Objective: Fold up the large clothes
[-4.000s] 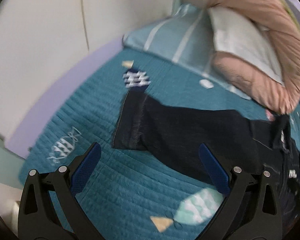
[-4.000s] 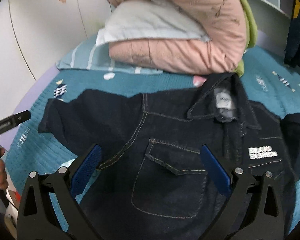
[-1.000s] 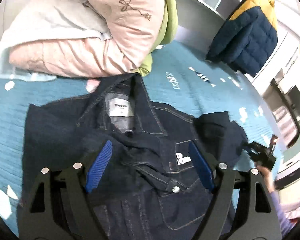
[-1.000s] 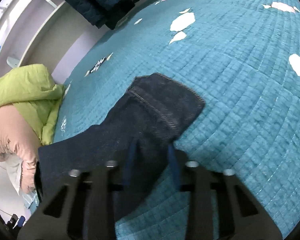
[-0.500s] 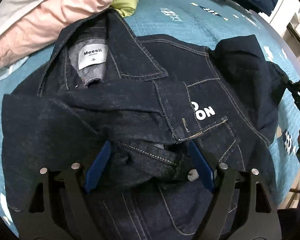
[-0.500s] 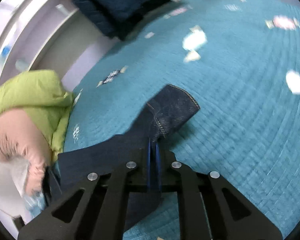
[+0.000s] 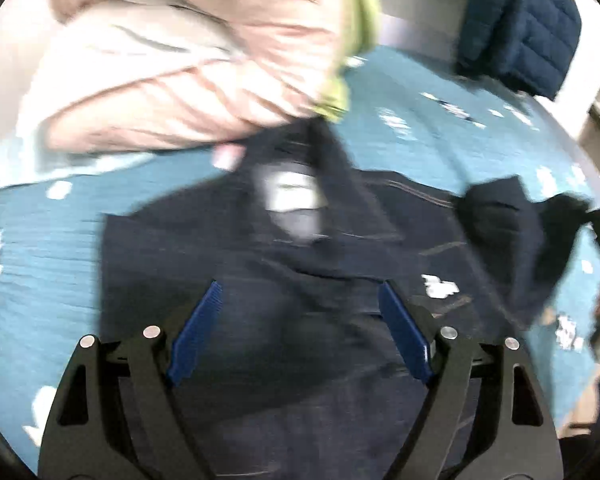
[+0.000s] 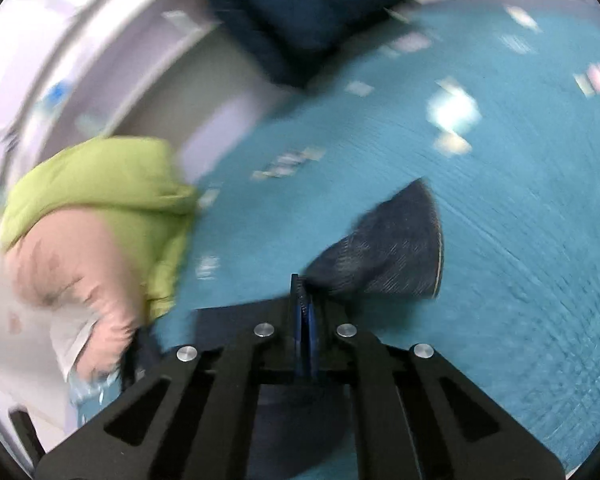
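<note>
Two blue pads of our right gripper pinch the sleeve of the dark blue denim jacket, just ahead. Our left gripper hangs wide apart and empty above the jacket's body on the teal quilted bedspread. Pulling fast, we think the sleeve could slip out.

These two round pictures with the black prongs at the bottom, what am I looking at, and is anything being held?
Each picture comes from a camera on a hand-held two-finger gripper, looking along its fingers. A person holds one in each hand; no robot arm. A dark denim jacket lies spread on a teal quilt, with pink and green bedding behind. The left gripper is open above the jacket, holding nothing. The right gripper has just closed and pinches the jacket's sleeve, lifted off the quilt.
</note>
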### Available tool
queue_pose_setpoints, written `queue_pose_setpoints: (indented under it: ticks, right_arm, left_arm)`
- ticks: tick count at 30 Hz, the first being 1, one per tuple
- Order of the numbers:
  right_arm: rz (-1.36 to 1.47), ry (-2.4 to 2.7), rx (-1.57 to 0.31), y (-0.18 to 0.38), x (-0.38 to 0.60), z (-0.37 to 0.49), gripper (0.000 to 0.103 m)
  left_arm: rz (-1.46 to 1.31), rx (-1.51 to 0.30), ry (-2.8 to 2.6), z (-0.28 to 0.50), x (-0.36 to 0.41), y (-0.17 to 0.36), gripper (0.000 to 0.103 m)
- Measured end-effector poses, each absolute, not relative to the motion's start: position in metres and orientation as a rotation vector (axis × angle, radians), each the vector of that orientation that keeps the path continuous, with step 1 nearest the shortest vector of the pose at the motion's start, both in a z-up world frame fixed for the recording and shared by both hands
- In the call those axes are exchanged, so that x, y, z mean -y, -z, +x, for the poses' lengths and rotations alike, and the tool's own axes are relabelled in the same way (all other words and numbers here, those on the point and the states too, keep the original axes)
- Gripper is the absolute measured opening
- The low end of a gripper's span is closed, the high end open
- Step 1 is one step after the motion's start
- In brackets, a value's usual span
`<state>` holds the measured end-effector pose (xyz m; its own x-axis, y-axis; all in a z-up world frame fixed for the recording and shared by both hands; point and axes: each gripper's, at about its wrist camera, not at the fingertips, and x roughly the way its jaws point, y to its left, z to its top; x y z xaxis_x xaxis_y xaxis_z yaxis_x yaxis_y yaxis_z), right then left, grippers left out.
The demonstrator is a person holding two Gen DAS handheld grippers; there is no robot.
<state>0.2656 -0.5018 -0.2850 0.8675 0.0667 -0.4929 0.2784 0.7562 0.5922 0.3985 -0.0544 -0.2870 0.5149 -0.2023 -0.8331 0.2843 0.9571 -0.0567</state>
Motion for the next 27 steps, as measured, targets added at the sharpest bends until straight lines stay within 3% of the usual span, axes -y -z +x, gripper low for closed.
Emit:
queue_pose_setpoints:
  ticks: [5, 10, 18, 22, 27]
  right_arm:
    - [0.594, -0.129, -0.503, 0.235, 0.393, 0.285, 0.003]
    - [0.520, -0.360, -0.566, 0.225, 0.274, 0.304, 0.002]
    - [0.358, -0.443, -0.844, 0.309, 0.121, 0.337, 0.007]
    - [0.361, -0.403, -0.923, 0.343, 0.114, 0.346, 0.013]
    - [0.371, -0.413, -0.955, 0.340, 0.114, 0.342, 0.017]
  left_arm:
    - [0.061, -0.976, 0.171, 0.394, -0.006, 0.277, 0.081]
    - [0.029, -0.981, 0.090, 0.389, -0.057, 0.274, 0.081]
    - [-0.007, -1.015, 0.032, 0.382, -0.106, 0.281, 0.081]
    - [-0.013, -1.036, 0.030, 0.382, -0.113, 0.292, 0.081]
    - [-0.020, -1.049, 0.045, 0.383, -0.113, 0.297, 0.081]
